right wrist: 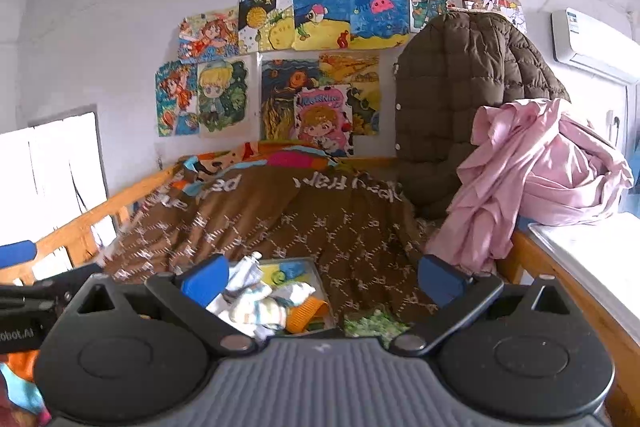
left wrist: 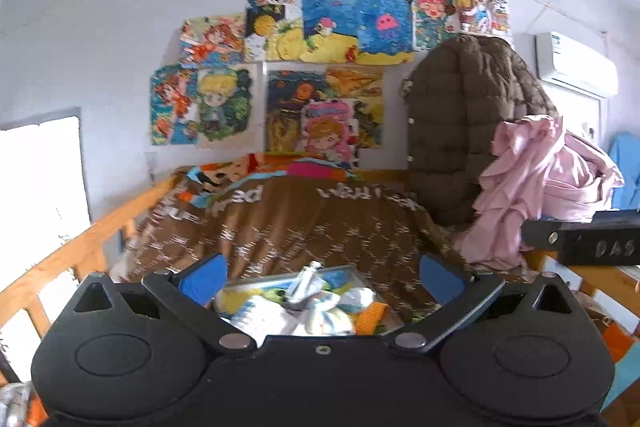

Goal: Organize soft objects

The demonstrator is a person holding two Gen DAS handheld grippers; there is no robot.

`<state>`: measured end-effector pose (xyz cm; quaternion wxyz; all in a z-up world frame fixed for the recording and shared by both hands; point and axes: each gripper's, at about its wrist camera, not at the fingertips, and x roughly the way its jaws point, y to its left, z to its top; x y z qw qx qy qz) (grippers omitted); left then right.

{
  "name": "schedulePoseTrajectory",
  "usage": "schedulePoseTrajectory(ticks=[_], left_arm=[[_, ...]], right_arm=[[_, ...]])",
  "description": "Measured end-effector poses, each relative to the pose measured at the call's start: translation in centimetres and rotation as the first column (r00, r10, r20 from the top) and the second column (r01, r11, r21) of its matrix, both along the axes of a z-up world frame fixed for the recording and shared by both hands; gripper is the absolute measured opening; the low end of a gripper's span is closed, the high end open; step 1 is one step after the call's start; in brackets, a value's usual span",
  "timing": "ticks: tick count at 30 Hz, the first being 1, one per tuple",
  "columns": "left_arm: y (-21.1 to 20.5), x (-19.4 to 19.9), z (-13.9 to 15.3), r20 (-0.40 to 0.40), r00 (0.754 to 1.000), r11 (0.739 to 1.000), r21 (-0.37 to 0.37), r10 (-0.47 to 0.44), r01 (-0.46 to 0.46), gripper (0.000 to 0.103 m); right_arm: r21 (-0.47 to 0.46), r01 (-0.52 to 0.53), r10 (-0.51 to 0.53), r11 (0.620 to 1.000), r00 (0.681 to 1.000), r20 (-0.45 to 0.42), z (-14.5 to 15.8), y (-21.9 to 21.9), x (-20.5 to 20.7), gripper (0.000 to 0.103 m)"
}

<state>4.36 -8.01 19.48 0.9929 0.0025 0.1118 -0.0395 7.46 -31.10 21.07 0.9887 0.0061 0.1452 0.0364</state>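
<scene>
1. Left gripper (left wrist: 322, 277): jaws spread wide, nothing between the blue pads (left wrist: 204, 277); held above the bed, pointed at the wall.
2. Right gripper (right wrist: 322, 277): also wide apart, empty; same heading, just beside the left one.
3. Task things: heap of small soft items (socks or rolled cloths, white, striped, one orange) (right wrist: 264, 303) piled in a shallow tray (right wrist: 320, 291) on the brown patterned blanket (right wrist: 320, 227). In the left view the heap (left wrist: 304, 311) sits right between the fingers, below them; touching or not, cannot tell.
4. Other soft stuff: pink crumpled cloth (right wrist: 532, 179) against a brown quilted jacket (right wrist: 452, 87) at the right end of the bed, well apart from the tray.
5. Step, judged: approach or pre-grasp; nothing picked yet, sorting looks barely begun.
6. Next move probably calls for: dropping one gripper onto a single top item, closing on a fold only, lifting clear without dragging neighbours out. Loose fabric likely to snag or come up in clumps.
</scene>
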Motion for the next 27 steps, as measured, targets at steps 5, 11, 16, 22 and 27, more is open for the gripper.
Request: schedulePoseTrajectory(ticks=[5,11,16,22,27], left_arm=[[-0.8,1.5,-3.1,-0.049,0.999,0.999,-0.045,-0.002,0.000,0.102],[0.0,3.6,-7.3,-0.073,0.997,0.996,-0.076,0.041,-0.046,0.102],[1.6,4.7,-10.7,-0.063,0.996,0.991,-0.117,0.062,-0.070,0.102],[4.4,5.1,-14.3,-0.081,0.994,0.985,-0.154,0.071,-0.083,0.102],[6.2,6.6,-14.9,-0.157,0.983,0.983,-0.144,0.094,-0.117,0.102]], right_arm=[[-0.026,0.055,-0.055,0.998,0.998,-0.015,-2.8,-0.4,0.1,0.103],[-0.023,0.100,-0.101,0.995,0.994,-0.030,-5.9,-0.7,1.0,0.103],[-0.036,0.093,-0.094,0.995,0.995,-0.021,-8.0,0.6,1.9,0.103],[-0.053,0.098,-0.097,0.994,0.995,0.004,-9.7,2.8,2.6,0.103],[-0.051,0.125,-0.125,0.991,0.992,0.010,-10.3,5.0,2.8,0.103]])
